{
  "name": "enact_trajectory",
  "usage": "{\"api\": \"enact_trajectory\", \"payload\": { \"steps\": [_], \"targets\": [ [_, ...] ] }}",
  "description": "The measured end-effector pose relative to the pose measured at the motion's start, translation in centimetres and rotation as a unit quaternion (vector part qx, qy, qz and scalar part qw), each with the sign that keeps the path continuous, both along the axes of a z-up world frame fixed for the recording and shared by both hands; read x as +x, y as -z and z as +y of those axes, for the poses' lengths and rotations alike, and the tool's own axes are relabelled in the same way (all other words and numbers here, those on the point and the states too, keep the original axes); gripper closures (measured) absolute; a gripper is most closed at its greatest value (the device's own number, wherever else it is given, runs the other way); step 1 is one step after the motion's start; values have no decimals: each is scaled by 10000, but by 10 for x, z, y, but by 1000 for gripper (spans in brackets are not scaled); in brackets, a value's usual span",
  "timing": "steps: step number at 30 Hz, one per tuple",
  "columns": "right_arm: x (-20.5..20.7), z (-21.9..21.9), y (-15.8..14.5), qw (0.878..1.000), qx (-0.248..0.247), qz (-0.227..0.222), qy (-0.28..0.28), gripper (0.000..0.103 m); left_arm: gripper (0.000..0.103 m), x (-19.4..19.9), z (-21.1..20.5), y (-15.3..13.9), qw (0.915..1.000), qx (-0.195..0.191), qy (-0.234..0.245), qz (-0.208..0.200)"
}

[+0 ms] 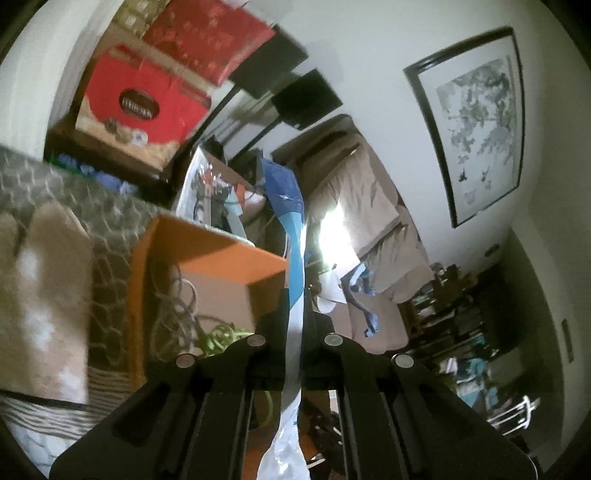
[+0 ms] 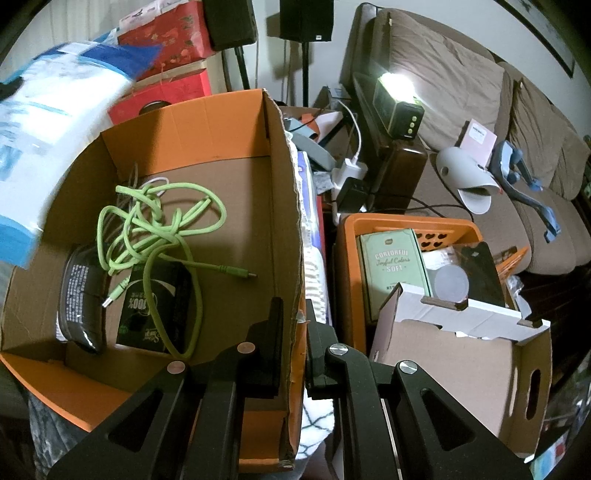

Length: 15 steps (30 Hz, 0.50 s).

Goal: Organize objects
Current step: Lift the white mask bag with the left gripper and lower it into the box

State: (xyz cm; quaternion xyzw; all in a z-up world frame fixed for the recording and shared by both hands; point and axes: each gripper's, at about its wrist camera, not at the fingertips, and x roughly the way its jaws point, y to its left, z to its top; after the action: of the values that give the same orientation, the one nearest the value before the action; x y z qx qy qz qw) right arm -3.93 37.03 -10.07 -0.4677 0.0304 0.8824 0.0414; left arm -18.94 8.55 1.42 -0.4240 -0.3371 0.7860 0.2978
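My left gripper (image 1: 294,299) is shut on a flat blue-and-white plastic package (image 1: 293,251), held edge-on above the orange cardboard box (image 1: 207,240). The right wrist view shows that same package (image 2: 55,122) hovering over the box's upper left corner. My right gripper (image 2: 294,314) is shut on the box's right wall (image 2: 286,221), pinching the cardboard. Inside the box lie a tangled green cable (image 2: 159,221), a black packet printed "100%" (image 2: 155,310) and a dark pouch (image 2: 81,291).
An orange basket (image 2: 410,225) with a green "Joyful Colors" tin (image 2: 391,266) and a white-flapped carton (image 2: 458,350) stand right of the box. Behind are a brown sofa (image 2: 454,85), a lit lamp (image 2: 397,103), speakers on stands (image 2: 306,18) and red gift boxes (image 2: 166,37).
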Motion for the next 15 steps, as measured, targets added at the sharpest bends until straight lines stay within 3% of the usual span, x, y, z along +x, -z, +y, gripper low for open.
{"api": "enact_trajectory", "payload": {
  "steps": [7, 15],
  "targets": [
    [0, 0, 0, 10000, -2, 0, 2, 95, 100, -2, 24, 35, 9992, 263, -206, -237],
    [-1, 0, 1, 10000, 23, -2, 8, 94, 100, 1, 51, 60, 9982, 133, -468, -355]
  ]
}}
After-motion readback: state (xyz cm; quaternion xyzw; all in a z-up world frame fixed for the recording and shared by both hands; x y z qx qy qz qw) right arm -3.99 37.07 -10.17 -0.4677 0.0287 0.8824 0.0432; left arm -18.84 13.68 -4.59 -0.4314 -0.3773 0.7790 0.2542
